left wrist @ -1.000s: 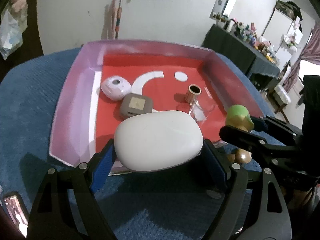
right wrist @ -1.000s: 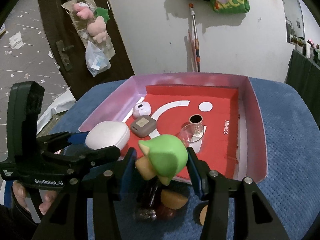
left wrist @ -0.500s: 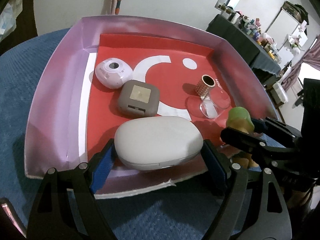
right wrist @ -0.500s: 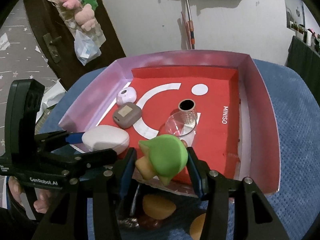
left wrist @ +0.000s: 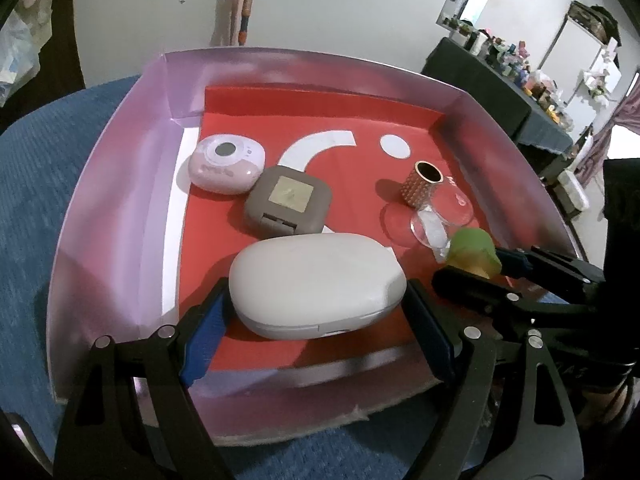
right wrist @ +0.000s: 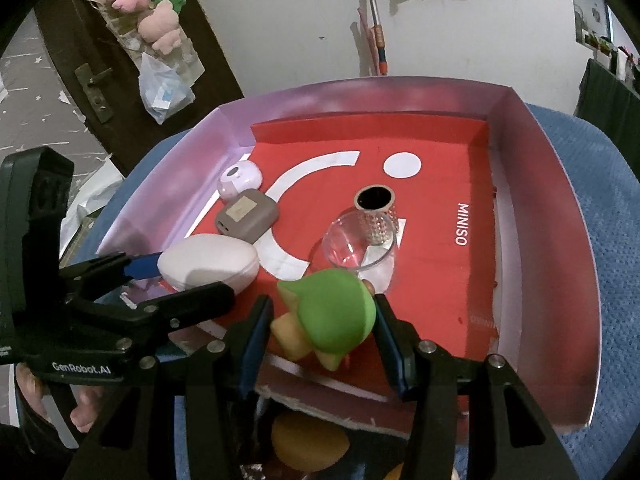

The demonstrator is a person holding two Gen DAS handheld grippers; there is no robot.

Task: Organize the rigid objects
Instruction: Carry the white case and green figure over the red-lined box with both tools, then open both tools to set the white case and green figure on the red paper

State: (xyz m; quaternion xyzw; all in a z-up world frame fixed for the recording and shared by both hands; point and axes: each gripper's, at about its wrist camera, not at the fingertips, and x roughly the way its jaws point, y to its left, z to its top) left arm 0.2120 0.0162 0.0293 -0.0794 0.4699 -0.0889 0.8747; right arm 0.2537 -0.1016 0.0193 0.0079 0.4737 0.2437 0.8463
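My left gripper (left wrist: 316, 308) is shut on a white oval case (left wrist: 316, 284), held low over the near part of the red-floored pink tray (left wrist: 120, 200). The same case (right wrist: 208, 262) shows at the left of the right wrist view. My right gripper (right wrist: 324, 328) is shut on a green-capped toy figure (right wrist: 332, 312), just inside the tray's near edge. That figure (left wrist: 474, 252) appears at the right in the left wrist view. In the tray lie a pink round device (left wrist: 228, 164), a taupe square case (left wrist: 288, 200), a studded gold ring (left wrist: 424, 186) and a clear glass (left wrist: 436, 220).
The tray rests on a blue textured cushion (right wrist: 616, 240). Orange-brown rounded objects (right wrist: 308, 440) lie under the right gripper, outside the tray's near edge. A hand (right wrist: 80, 412) holds the left gripper's handle. A broom handle (right wrist: 376, 32) leans on the wall behind.
Both grippers moved forward and down over the tray's near edge, still holding the white case and the green figure. The tray now fills more of both views.
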